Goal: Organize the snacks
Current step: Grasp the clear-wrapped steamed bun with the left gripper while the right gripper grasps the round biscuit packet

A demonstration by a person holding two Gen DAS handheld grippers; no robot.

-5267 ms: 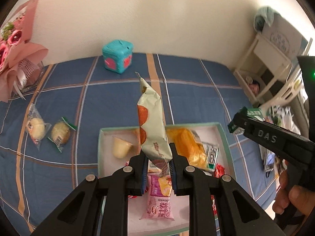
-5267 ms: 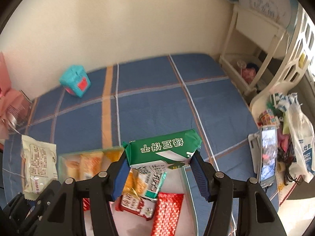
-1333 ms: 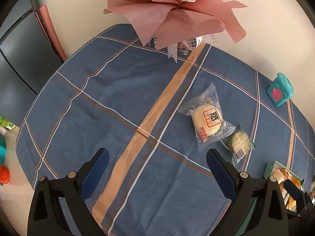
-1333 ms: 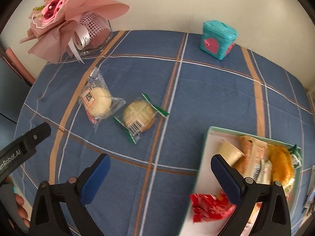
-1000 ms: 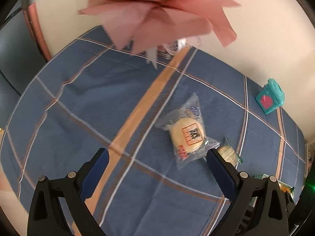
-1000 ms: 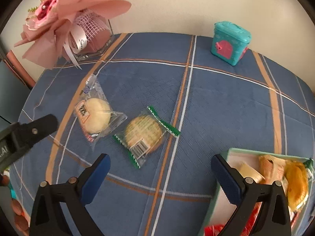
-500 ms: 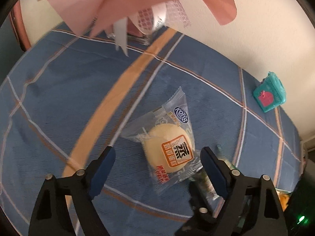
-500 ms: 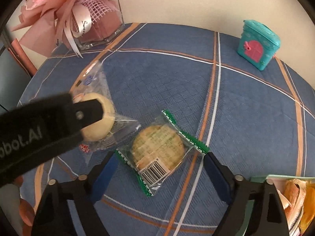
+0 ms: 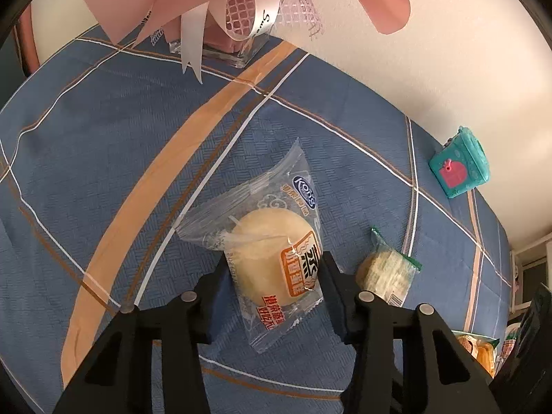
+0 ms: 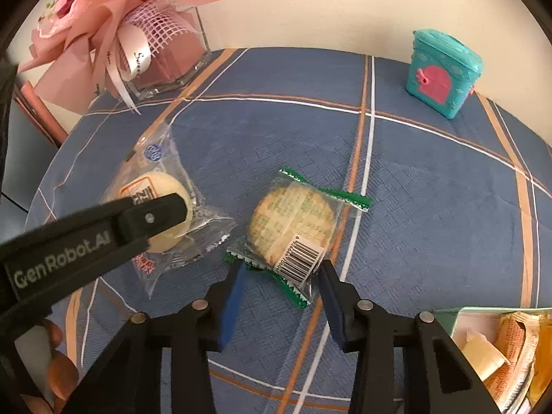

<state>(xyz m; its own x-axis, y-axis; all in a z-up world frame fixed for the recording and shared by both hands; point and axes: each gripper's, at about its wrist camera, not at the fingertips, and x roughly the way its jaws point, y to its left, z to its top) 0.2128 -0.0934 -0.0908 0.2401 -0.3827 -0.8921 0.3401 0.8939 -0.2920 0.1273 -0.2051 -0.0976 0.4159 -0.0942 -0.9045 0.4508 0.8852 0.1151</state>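
1. Left gripper [image 9: 273,288]: jaws just been closing, now narrowed onto the bun pack [image 9: 267,264]; both pads touch the clear wrapper at the bun's sides – clamped on it. Pack lies on the blue plaid bench [image 9: 103,158], centre of the left wrist view.
2. Right gripper [image 10: 281,302]: jaws just been closing, now drawn in on the cracker pack [image 10: 293,229]; pads sit at the wrapper's lower edge by the barcode, touching the green crimped ends. Grip looks made but only on the pack's near end. Pack rests on the bench, mid frame in the right wrist view.
3. Pose: both grippers point steeply down at the bench. Left gripper's arm crosses the lower left of the right wrist view, over the bun pack; fingers of a hand [image 10: 57,376] show at lower left.
4. The 2 packs lie just beside each other, not touching.
5. Vs 0.5 s ago: both jaws stood wide of their packs, now tight on them. Packs haven't shifted on the bench.
6. Tray [image 10: 462,314] w/ other snacks at lower right; teal box [image 10: 441,72] upper right; pink bouquet [image 10: 114,17] upper left.
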